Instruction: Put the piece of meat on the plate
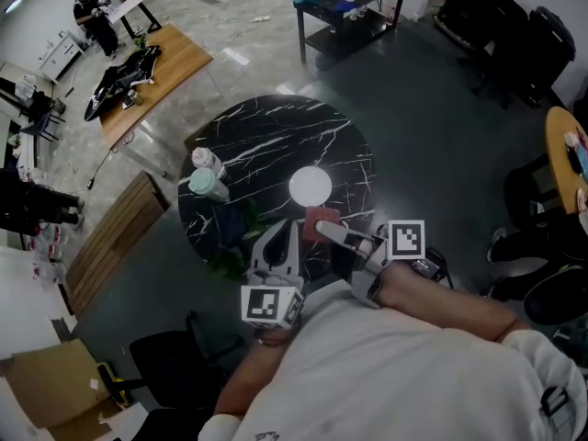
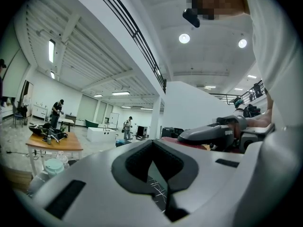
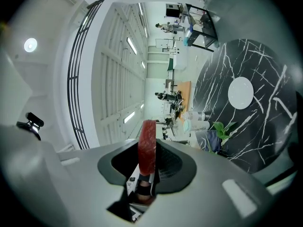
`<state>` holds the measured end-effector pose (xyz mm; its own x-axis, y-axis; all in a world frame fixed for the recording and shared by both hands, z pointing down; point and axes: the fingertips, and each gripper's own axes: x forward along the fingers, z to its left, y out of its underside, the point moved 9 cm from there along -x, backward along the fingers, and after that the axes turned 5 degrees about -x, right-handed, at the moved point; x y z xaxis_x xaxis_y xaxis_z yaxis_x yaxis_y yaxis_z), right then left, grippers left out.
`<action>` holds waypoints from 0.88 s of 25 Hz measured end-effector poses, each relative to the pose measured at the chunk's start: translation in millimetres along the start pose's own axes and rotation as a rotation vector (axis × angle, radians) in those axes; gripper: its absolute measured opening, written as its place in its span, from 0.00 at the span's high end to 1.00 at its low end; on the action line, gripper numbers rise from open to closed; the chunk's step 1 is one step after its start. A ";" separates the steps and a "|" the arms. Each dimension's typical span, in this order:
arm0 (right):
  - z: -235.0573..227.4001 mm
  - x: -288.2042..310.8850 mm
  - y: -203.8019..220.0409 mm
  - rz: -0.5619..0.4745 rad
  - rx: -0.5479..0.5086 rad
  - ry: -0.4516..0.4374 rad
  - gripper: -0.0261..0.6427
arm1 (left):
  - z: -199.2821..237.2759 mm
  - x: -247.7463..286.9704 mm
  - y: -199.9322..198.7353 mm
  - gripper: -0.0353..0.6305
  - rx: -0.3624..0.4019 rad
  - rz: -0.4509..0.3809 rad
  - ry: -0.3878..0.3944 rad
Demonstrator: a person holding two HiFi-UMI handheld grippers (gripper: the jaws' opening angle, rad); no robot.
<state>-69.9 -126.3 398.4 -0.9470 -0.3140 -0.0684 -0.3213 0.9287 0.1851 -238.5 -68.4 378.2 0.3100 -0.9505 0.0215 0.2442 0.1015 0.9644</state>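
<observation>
A flat red piece of meat (image 1: 319, 219) stands on edge between the jaws of my right gripper (image 1: 325, 231), which is shut on it. It hangs over the near rim of the round black marble table (image 1: 266, 136). The white plate (image 1: 310, 186) lies bare just beyond the meat, near the table's middle. In the right gripper view the meat (image 3: 147, 143) fills the jaw gap of the right gripper (image 3: 147, 150), with the plate (image 3: 240, 92) to the right. My left gripper (image 1: 279, 234) hovers beside it at the near edge, shut and holding nothing; in its own view the left gripper (image 2: 152, 148) has its pads together.
Two clear bottles (image 1: 208, 161) (image 1: 209, 186) lie at the table's left edge, with a leafy green plant (image 1: 234, 246) by the near-left rim. A wooden table (image 1: 156, 72) stands far left and a black cart (image 1: 349, 12) behind. Dark chairs (image 1: 514, 35) stand at the right.
</observation>
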 end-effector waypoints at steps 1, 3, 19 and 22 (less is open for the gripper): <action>-1.9 0.8 -5.1 0.004 -0.002 0.003 0.83 | 1.7 4.4 2.7 0.94 -0.001 -0.003 -0.002; -4.5 2.0 -14.7 0.012 0.002 0.010 0.83 | 2.4 14.1 2.8 0.94 0.002 -0.005 -0.008; -38.5 19.5 -101.0 0.097 0.046 0.017 0.83 | 14.0 93.9 9.4 0.94 -0.004 0.022 -0.107; -45.9 21.9 -117.3 0.114 0.079 0.027 0.83 | 13.8 107.8 13.7 0.94 -0.008 0.039 -0.128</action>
<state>-53.3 -251.2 420.2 -0.9774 -0.2102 -0.0246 -0.2116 0.9709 0.1121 -214.4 -173.5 397.4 0.1995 -0.9755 0.0926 0.2416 0.1405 0.9601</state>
